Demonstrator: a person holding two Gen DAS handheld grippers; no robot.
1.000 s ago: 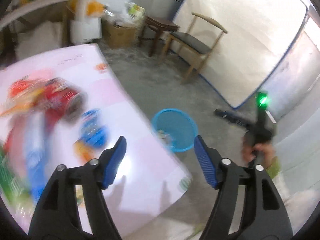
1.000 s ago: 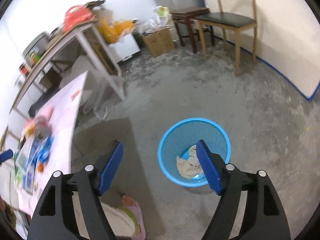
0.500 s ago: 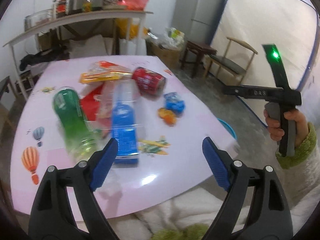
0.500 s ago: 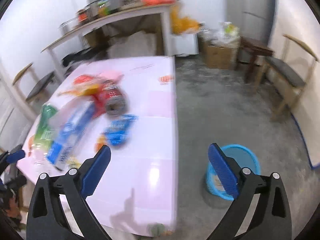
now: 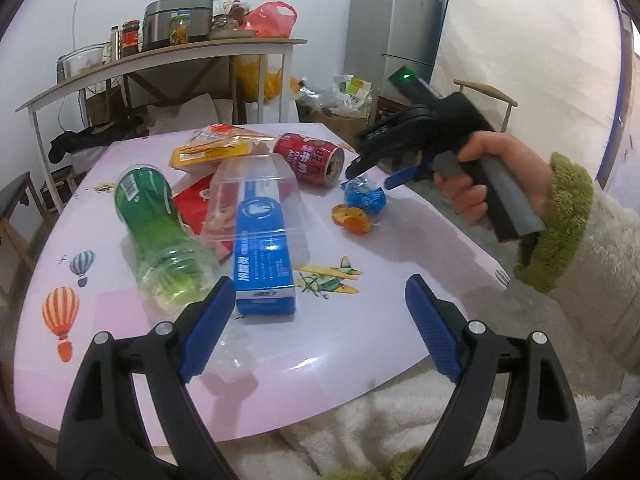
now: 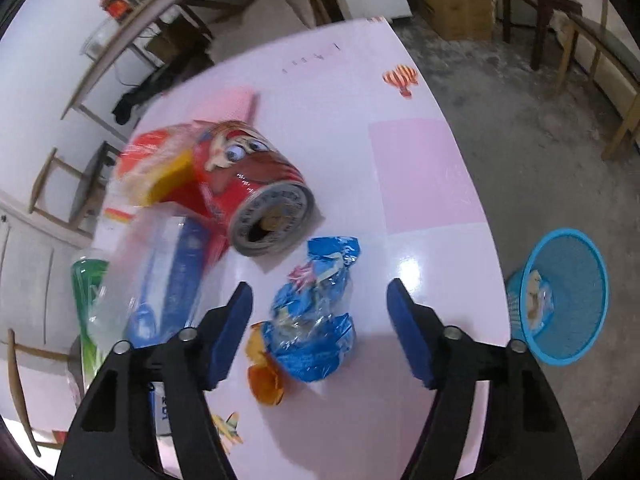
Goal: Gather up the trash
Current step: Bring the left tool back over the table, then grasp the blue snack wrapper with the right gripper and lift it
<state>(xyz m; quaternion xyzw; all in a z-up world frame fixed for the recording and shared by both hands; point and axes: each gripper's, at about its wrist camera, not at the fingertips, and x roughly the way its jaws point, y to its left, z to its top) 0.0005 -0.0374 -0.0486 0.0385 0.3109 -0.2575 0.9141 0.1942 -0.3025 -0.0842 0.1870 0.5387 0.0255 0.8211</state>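
Only the right wrist view shows the blue mesh bin (image 6: pixel 560 300), on the floor right of the right gripper (image 6: pixel 320 332); only the left view shows the hand (image 5: pixel 488 176) holding that gripper. Its jaws have just been narrowing, pads not touching the blue wrapper (image 6: pixel 316 320) between them on the table (image 6: pixel 420 168). Left gripper (image 5: pixel 316 328) gapes wide, empty, blue box (image 5: pixel 262 256) and green bottle (image 5: pixel 160 236) just ahead. Red can (image 5: pixel 310 158) lettering is unreadable. A second ago the right view faced the bin.
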